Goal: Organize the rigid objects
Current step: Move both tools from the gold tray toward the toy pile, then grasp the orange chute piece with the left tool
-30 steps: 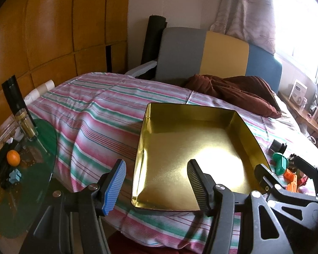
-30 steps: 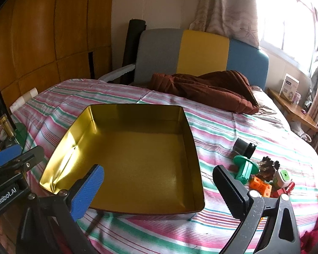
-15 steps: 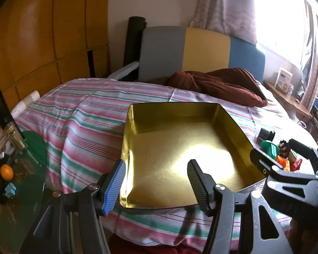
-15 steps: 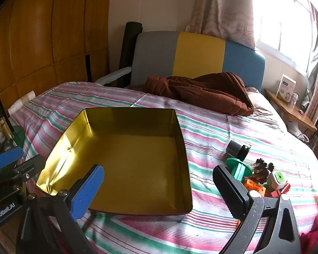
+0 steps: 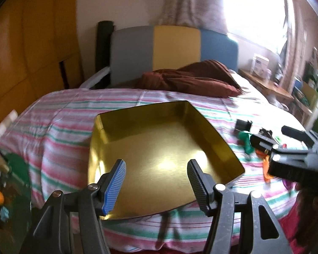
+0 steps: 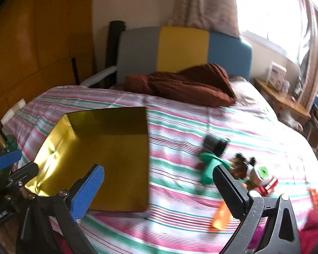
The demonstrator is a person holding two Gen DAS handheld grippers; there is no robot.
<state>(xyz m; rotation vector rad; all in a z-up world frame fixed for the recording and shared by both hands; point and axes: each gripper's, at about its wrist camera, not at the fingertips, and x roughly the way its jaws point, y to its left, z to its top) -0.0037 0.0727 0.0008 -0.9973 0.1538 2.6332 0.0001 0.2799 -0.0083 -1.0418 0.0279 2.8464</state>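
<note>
Blown-out window (image 6: pixel 271 10) glare, motion blur, fisheye edges.

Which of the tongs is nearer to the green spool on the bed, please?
Right. The right tongs hang just before the green spool; the left tongs hover over the gold tin, further off.

Tin (image 6: pixel 108 158) empty – toys (image 6: pixel 233 169) beside

I see my left gripper (image 5: pixel 155 181) and right gripper (image 6: pixel 159 190) built alike: black plastic frames with triangular cut-outs and silver screws, one ribbed blue pad facing one ribbed black pad, white lettering on the left one's side.
</note>
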